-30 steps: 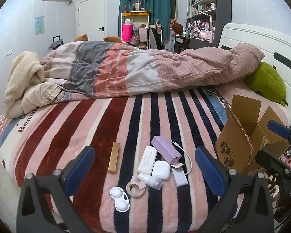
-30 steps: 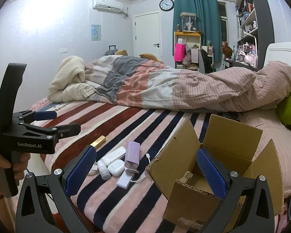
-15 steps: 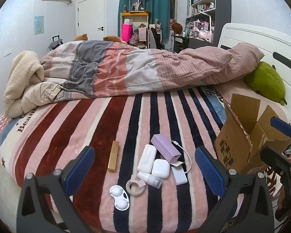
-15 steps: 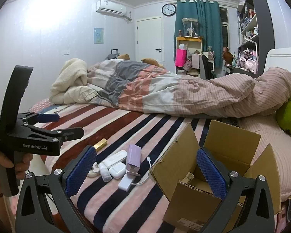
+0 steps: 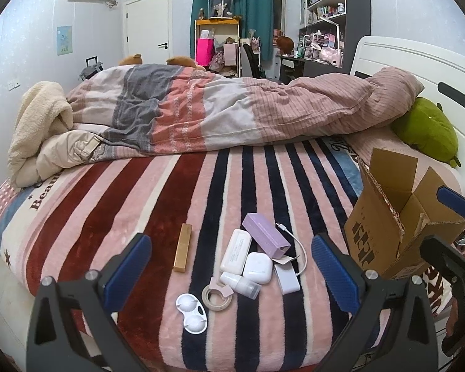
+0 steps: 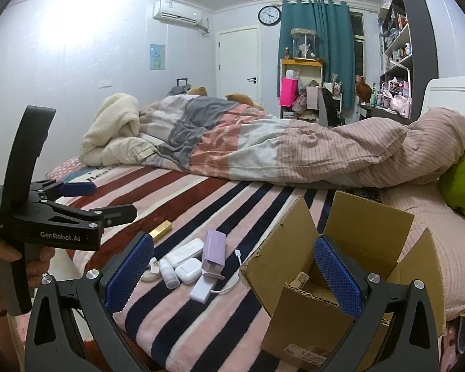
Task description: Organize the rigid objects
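Both tongs (image 5: 231, 268) (image 6: 232, 271) wide open, empty. Earbud case (image 5: 257, 268), 12 o'clock: light, smooth, likely slippery; grip flat sides.

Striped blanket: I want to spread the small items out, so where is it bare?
Bare: between the gold bar and the duvet, and left of the bar. Crowded: around the earbud case toward the cardboard box.
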`<state>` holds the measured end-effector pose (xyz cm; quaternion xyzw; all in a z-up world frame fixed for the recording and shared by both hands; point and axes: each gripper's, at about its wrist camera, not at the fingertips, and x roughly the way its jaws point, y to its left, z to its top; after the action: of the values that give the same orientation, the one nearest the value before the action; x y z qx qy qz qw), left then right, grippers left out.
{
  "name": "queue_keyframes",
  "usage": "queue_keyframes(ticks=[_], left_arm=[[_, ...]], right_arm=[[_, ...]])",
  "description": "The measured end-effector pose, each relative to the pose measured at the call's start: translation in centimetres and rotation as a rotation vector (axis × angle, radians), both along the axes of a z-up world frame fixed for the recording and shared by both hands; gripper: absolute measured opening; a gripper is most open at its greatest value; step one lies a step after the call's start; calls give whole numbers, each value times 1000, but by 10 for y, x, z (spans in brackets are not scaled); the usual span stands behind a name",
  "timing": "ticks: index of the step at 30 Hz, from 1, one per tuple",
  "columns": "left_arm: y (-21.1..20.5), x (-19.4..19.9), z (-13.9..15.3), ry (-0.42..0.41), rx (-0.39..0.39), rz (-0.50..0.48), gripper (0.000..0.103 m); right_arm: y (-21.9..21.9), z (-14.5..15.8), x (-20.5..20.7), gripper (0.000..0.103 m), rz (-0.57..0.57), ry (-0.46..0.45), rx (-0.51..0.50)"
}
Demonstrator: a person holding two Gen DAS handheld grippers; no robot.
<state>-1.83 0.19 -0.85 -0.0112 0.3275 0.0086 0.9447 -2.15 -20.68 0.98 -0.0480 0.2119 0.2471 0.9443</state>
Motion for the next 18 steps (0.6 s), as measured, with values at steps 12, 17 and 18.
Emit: queue_keyframes(ticks=[12, 17, 18], left_arm=[[27, -5, -6, -13, -55, 28, 102], [68, -3, -25, 12, -93, 77, 102], [80, -4, -31, 18, -104, 89, 102]], right_arm=[[22, 7, -11, 103, 27, -43, -60], [55, 3, -14, 102, 126, -52, -56], [66, -2, -14, 97, 149, -46, -62]])
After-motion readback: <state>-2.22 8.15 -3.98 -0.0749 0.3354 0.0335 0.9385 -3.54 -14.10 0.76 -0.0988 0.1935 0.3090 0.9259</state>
